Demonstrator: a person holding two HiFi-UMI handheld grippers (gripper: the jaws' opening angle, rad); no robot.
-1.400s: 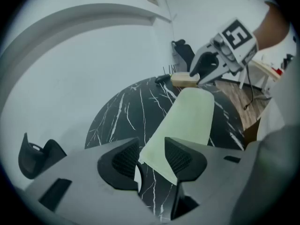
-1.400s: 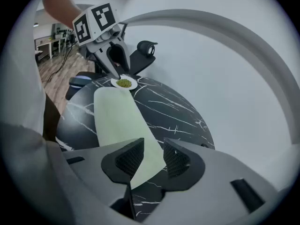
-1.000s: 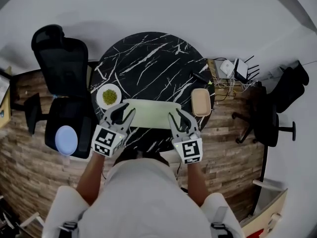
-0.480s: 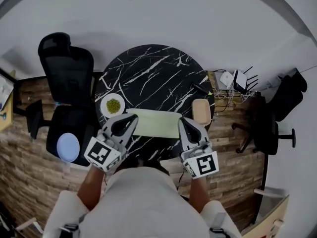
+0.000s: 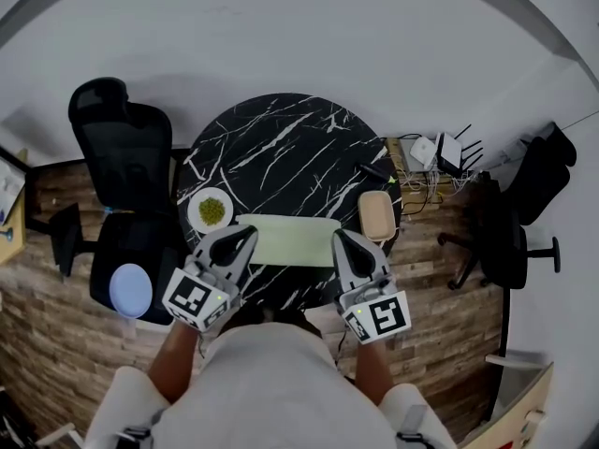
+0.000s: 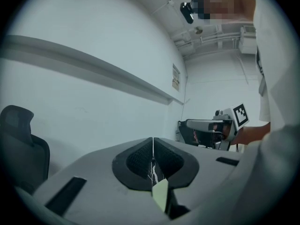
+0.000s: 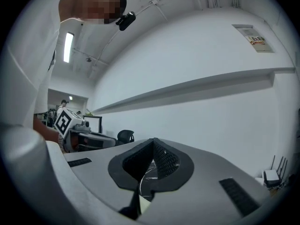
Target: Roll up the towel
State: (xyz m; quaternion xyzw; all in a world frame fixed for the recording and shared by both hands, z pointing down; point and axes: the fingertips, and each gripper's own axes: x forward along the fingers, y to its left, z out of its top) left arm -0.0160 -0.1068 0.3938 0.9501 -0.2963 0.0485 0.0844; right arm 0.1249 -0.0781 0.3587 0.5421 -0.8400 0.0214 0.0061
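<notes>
We find the towel (image 5: 290, 237), pale green, lying flat across the near part of the round black marble desk (image 5: 281, 138), its long side running left to right. The left claw (image 5: 243, 238) sits at the towel's near left corner and the right claw (image 5: 345, 242) at its near right corner, both pointing away from the person and across the desk. In the left gripper view the left claw (image 6: 153, 146) has its pads together at the tips, with a thin strip of the towel (image 6: 161, 193) pinched between them lower down and marble showing behind. In the right gripper view the right claw (image 7: 153, 146) is likewise closed, with a pale sliver of the towel (image 7: 144, 204) caught at the bottom of the gap. The head view does not show how far the gripped edge is off the desk. A white dish (image 5: 211, 210) with green contents stands just beyond the towel's left end. A tan tray (image 5: 378, 215) lies just beside the right end, at the desk rim. A black chair (image 5: 126, 157) stands left of the desk, with a pale blue disc (image 5: 130, 289) on its seat.
</notes>
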